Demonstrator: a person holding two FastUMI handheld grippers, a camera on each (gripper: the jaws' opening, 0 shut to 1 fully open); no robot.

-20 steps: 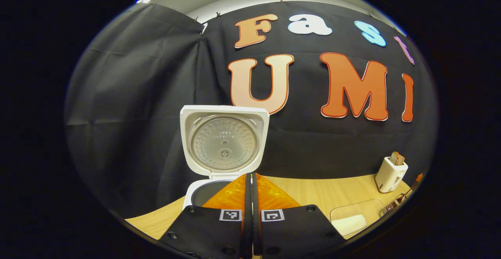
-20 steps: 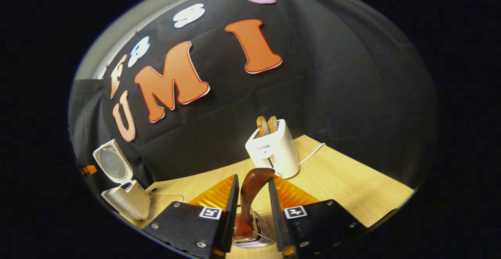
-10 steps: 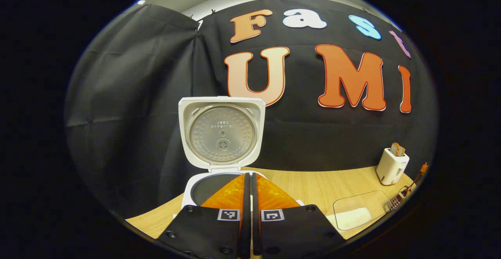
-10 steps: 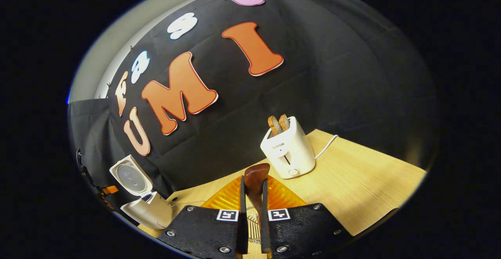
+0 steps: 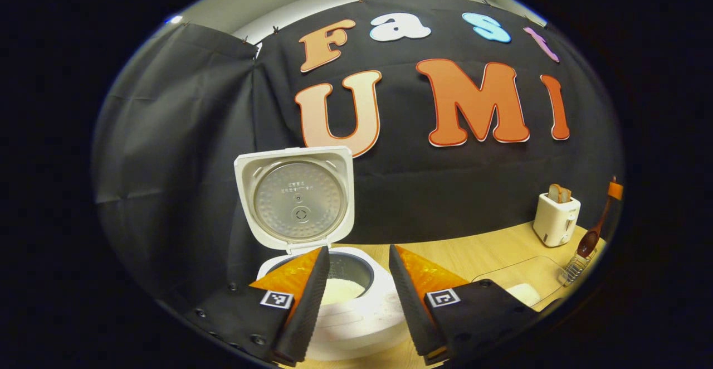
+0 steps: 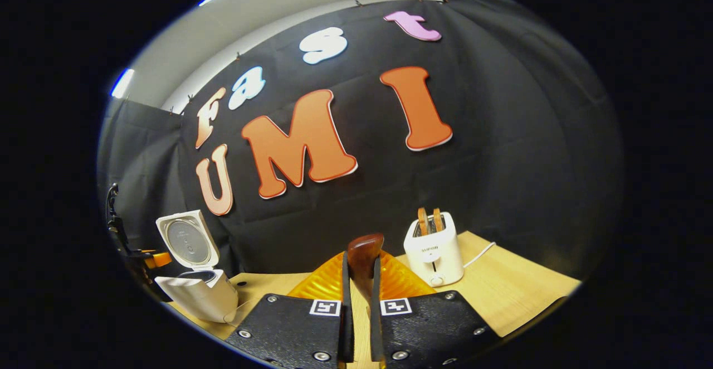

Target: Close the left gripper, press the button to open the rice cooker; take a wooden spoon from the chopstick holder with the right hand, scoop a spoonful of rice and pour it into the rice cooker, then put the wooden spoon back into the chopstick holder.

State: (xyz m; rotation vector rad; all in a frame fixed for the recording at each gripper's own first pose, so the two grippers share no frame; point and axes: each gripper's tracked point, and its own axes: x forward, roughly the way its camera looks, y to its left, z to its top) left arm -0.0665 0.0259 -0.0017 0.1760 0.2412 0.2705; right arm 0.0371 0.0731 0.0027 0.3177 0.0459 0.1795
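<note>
The right tongs point(image 6: 357, 280) are clamped on the wooden spoon point(image 6: 364, 257): both fingers press its dark handle, and the rounded end stands up just above the fingertips. Beyond them, in the right gripper view, the white toaster point(image 6: 434, 248) with two slices of bread sits on the worktop point(image 6: 518, 285), its cord trailing off to its far side. The rice cooker point(image 6: 192, 288) stands well to the toaster's other side, lid up.

The left tongs point(image 5: 356, 274) are apart, fingers spread wide with nothing between them, hovering just over the rice cooker point(image 5: 345, 296). Its lid point(image 5: 295, 197) stands upright, showing the metal inner plate, and white rice lies in the pot. Away from the cooker toward the toaster point(image 5: 555, 218), a clear container point(image 5: 521, 280) with something white in it rests on the worktop. Beside it is the wire chopstick holder point(image 5: 575, 267), and just above the holder hangs the spoon, bowl downward.
</note>
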